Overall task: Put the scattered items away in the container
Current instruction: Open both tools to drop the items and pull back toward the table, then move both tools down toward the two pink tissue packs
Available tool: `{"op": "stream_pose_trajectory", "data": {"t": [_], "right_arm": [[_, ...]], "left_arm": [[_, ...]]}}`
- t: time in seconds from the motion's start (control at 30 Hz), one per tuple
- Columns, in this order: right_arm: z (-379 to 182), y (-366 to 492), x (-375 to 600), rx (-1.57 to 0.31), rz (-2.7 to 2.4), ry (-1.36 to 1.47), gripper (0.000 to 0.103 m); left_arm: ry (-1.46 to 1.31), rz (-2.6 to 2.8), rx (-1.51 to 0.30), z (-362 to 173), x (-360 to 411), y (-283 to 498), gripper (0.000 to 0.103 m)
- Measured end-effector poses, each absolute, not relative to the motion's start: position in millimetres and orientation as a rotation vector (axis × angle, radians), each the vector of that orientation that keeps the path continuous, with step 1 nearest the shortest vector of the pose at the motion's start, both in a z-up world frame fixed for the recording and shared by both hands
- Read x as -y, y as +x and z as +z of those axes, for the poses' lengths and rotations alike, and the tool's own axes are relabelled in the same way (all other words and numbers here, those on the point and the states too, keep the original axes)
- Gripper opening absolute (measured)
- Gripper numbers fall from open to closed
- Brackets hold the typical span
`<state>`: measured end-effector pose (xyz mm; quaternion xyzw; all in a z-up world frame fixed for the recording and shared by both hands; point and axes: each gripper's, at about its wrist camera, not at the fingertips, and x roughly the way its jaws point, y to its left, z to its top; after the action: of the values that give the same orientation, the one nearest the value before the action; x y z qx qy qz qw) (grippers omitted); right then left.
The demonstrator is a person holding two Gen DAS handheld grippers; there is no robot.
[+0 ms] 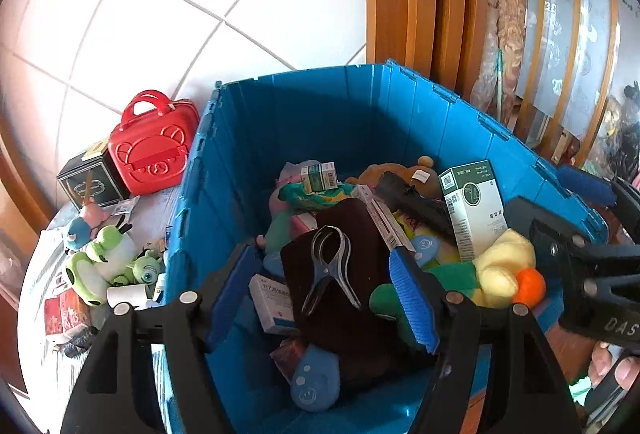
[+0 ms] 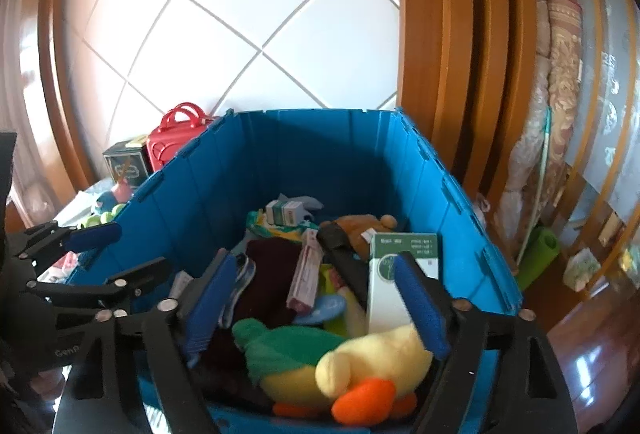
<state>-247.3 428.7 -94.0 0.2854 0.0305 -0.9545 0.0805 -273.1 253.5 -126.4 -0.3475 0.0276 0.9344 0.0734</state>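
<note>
Both grippers hang over the near edge of the blue crate (image 1: 304,114), and neither has anything between its fingers. The left gripper (image 1: 328,294) stands with its blue pads spread apart above a dark brown cloth (image 1: 344,298), on which a grey clothes clip (image 1: 330,270) lies loose. The right gripper (image 2: 316,298) is spread wider; below and between its pads lies a yellow plush duck (image 2: 372,362) with an orange beak and a green cap, resting free on the pile near the crate's front wall, no pad touching it. Further in stands a white and green carton (image 2: 400,274) on end against the right wall, with a brown plush bear (image 2: 360,226) behind it, a dark brush (image 1: 416,202) slanting across the middle, and small medicine boxes (image 1: 318,176) toward the far end. A white and blue box (image 1: 274,302) lies on the left side of the heap, and a light blue round toy (image 1: 316,382) sits nearest of all. Outside the crate, on the left, things are still scattered: a red toy case (image 1: 154,146), a black box (image 1: 90,186) beside it, a green frog plush (image 1: 100,262), a small green one-eyed figure (image 1: 146,270) and a white roll (image 1: 126,294). At the right edge of the left wrist view a person's fingers (image 1: 612,366) show on the right gripper's handle.
</note>
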Motion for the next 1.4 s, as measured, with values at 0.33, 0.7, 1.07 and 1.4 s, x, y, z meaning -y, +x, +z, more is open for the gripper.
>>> {"op": "stream_pose_trajectory", "data": {"t": [0.33, 0.7, 1.07, 1.4], "right_arm": [[-88.5, -230.0, -417.2, 0.004, -2.852, 0.785, 0.103], [-77.6, -215.4, -320.3, -0.029, -2.716, 0.650, 0.103], [-97.5, -199.2, -118.8, -0.050, -2.632, 0.643, 0.103], [-185.1, -238.8, 27.1, -0.124, -2.433, 0.962, 0.103]], "left_arm": [[-0.888, 2.975, 0.020, -105.9, -211.2, -233.1, 0.084], [-0.834, 3.138, 0.194, -110.3, -88.2, -193.3, 0.084], [-1.090, 3.207, 0.234, -159.4, 141.3, -163.9, 0.084], [-1.379, 3.238, 0.399, -232.7, 289.2, -160.9, 0.084]]}}
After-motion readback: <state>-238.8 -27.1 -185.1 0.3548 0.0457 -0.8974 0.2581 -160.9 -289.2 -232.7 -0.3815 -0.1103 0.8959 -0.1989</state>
